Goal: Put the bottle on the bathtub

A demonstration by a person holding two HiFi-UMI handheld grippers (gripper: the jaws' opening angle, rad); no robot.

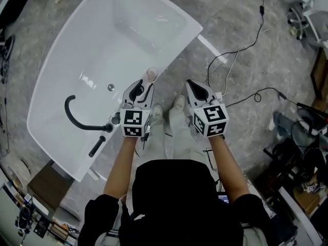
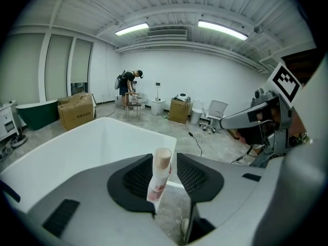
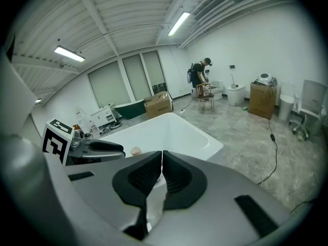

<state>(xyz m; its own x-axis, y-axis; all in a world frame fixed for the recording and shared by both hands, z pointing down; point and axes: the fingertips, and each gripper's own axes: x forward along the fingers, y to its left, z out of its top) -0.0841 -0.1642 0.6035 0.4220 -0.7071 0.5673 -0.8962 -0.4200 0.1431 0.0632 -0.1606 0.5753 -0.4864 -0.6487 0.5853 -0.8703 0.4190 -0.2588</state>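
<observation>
Left gripper view: bottle [image 2: 160, 176] stands just ahead of left gripper [image 1: 143, 87], between half-spread jaws, pads not pressing it, so it looks set down on the bathtub [image 1: 46, 86] rim; right gripper [image 3: 162, 158] pinched closed, empty, likely just idle

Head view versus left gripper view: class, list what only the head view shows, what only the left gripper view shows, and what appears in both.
Only the head view: the person's forearms, the marker cube on the left gripper, the tub's drain. Only the left gripper view: ceiling lights, cardboard boxes, a distant person. Both: the white bathtub, the bottle at the left gripper's jaw tips, the right gripper, a floor cable.
</observation>
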